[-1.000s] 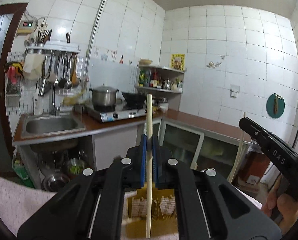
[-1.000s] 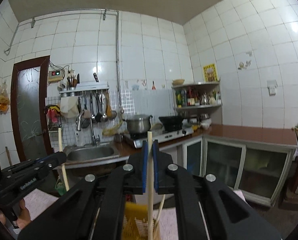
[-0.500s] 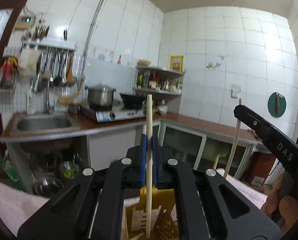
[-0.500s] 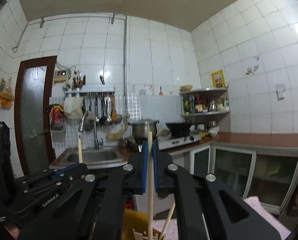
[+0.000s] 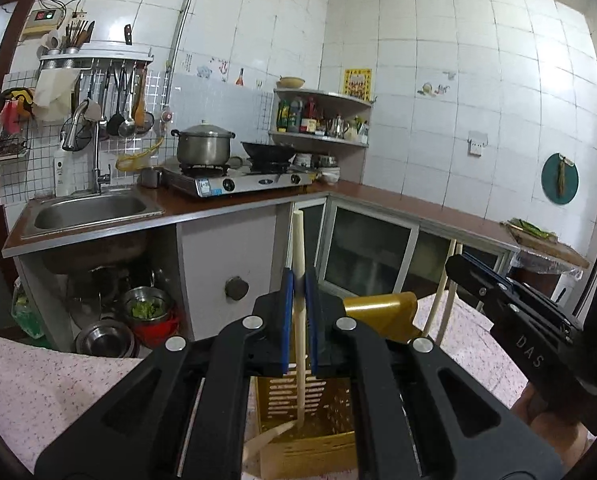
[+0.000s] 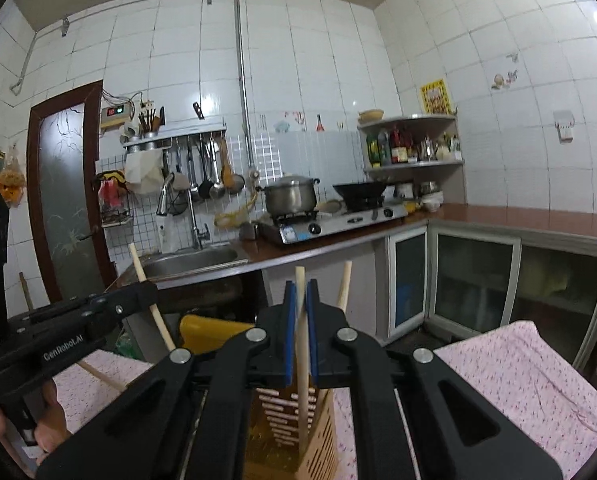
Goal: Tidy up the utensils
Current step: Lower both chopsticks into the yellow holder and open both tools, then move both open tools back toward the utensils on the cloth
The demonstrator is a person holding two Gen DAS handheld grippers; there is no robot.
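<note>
Pink floral-clothed table (image 6: 538,380) under a slotted yellow utensil holder (image 5: 310,420)

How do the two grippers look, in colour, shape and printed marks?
Both are black plastic tools. The left gripper and the right gripper each have two long slotted links with round silver rivets and blue pads on the fingertips. From the side, the right one shows the white letters "DAS", the left one "GenRobot.AI". No cables or sleeves show.
</note>
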